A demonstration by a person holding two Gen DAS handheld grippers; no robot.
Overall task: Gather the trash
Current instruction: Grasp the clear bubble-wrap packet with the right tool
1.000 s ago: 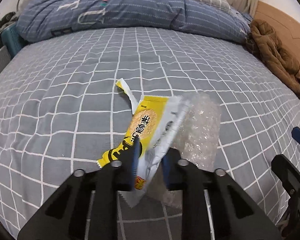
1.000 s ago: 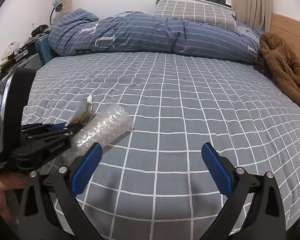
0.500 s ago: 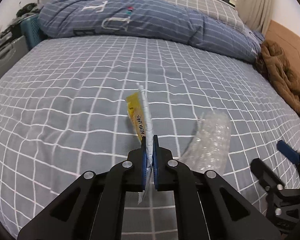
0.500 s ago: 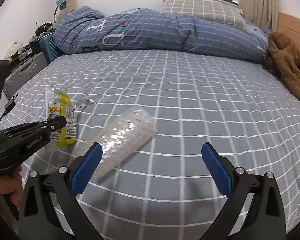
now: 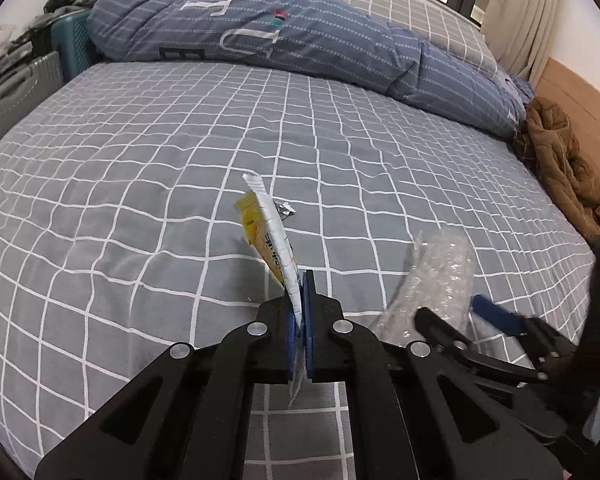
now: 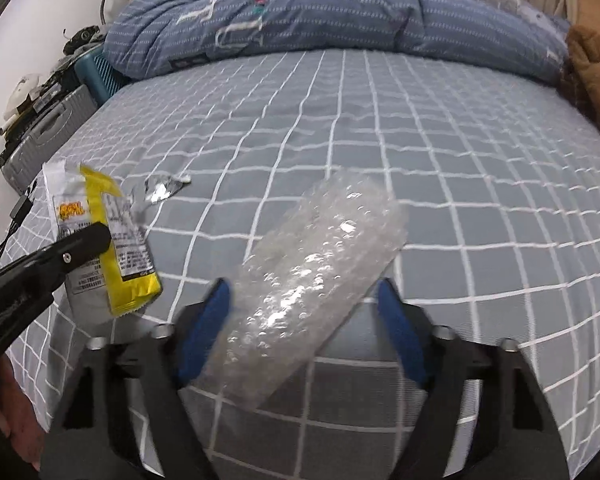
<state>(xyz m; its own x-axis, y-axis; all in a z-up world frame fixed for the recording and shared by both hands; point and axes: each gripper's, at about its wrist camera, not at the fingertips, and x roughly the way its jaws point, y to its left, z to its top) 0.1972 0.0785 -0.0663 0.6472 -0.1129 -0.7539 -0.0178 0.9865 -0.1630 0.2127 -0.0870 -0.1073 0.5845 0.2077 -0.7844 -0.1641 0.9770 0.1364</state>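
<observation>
My right claw is closing with the roll of bubble wrap lying between its blue pads, though neither pad seems to press on it yet: the left pad looks just beside the roll's edge and the right pad stands a little apart from it. What matters for my next move is how the roll lies. Its long axis runs aslant, from low and left, close under my claw, up and away to the right, so my jaws cross it near its nearer end and not at its middle. It rests on the checked bed sheet. My left claw is clamped tight on the yellow snack wrapper, which stands up out of the pads, clear of the sheet. A small scrap of foil lies on the sheet beyond that wrapper, nearer my left claw than my right. The roll's nearest end is hidden under my right claw, the right view is blurred, and I cannot tell whether the roll is hollow or flattened.
</observation>
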